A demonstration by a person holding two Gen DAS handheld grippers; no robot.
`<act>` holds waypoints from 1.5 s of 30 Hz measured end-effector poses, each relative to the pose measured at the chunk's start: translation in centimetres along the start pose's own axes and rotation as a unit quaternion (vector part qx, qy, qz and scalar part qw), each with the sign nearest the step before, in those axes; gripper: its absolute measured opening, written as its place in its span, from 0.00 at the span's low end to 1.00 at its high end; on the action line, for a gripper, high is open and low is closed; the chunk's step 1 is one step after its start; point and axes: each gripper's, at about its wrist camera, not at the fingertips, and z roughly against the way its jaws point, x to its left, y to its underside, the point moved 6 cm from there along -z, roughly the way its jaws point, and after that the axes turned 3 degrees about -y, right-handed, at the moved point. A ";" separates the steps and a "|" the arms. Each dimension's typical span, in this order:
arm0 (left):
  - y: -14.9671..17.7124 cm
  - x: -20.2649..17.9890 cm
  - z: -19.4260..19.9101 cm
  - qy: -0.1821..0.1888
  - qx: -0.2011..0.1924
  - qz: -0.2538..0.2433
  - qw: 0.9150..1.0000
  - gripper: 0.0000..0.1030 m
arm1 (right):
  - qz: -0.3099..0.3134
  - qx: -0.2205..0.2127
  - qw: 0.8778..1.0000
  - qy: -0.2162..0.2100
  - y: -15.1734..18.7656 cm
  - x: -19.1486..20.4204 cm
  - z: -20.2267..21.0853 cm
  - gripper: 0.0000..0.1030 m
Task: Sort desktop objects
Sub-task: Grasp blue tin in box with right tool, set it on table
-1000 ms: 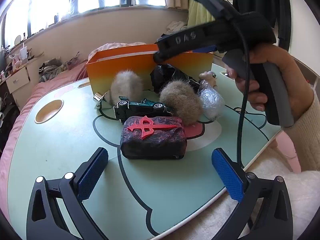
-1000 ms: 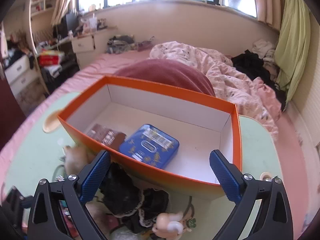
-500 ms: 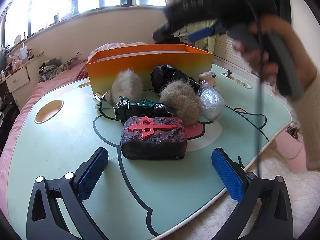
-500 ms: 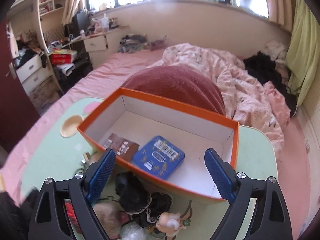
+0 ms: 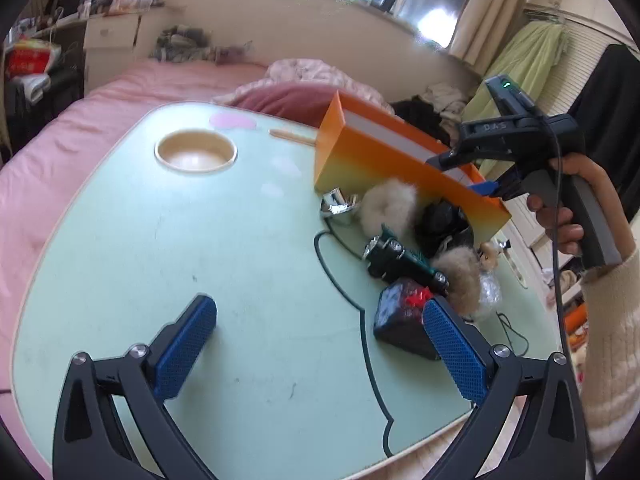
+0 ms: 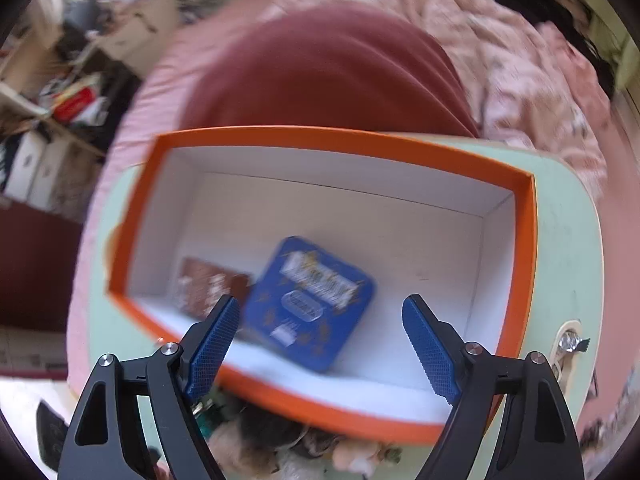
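A lived-in home bedroom

We see a pink bed (image 5: 132,92), rumpled quilt (image 6: 520,52), hanging clothes (image 5: 532,52), and perhaps cluttered shelves (image 6: 60,92).

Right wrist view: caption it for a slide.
Open right gripper, empty, fingers closing, above an orange box holding a blue tin and a brown packet.

Behind the pale green desk (image 5: 168,240) with its round cream cup recess (image 5: 195,155) there's a bed with a pink sheet (image 5: 132,92), a rumpled floral pink blanket (image 6: 520,60) and a dark red velvety cushion (image 6: 320,76). Light green curtain (image 5: 524,56) hangs off to the right, and there's a cluttered white drawer unit (image 5: 110,40) under the window.
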 end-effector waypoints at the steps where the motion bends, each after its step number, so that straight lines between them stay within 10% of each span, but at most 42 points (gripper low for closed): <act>1: 0.0 0.1 -0.1 -0.007 0.000 -0.003 1.000 1.00 | 0.001 0.005 1.000 0.017 -0.2 -0.1 -0.2 0.81; 5: 0.2 0.0 -0.2 -0.017 0.002 -0.012 1.000 1.00 | 0.026 0.018 0.996 0.081 0.0 0.7 -1.4 0.83; 9: 0.3 -0.5 -0.1 -0.019 0.003 -0.017 1.000 1.00 | 0.037 0.052 0.997 0.040 0.9 2.2 -2.9 0.74; 27: 0.2 -0.4 0.0 -0.013 0.002 -0.016 1.000 1.00 | 0.011 -0.113 0.992 -0.063 0.6 0.5 4.9 0.65; 34: 0.2 -0.6 0.0 -0.014 0.003 -0.020 1.000 1.00 | 0.092 -0.204 0.973 -0.062 8.9 1.1 11.8 0.65; 40: 0.2 -1.2 -0.1 -0.018 0.017 -0.044 0.999 1.00 | 0.121 -0.180 0.975 -0.056 18.4 0.1 6.7 0.65; 45: -0.5 -1.8 1.2 -0.037 -0.016 -0.066 0.997 1.00 | 0.114 -0.166 0.979 -0.035 18.5 -0.8 3.9 0.64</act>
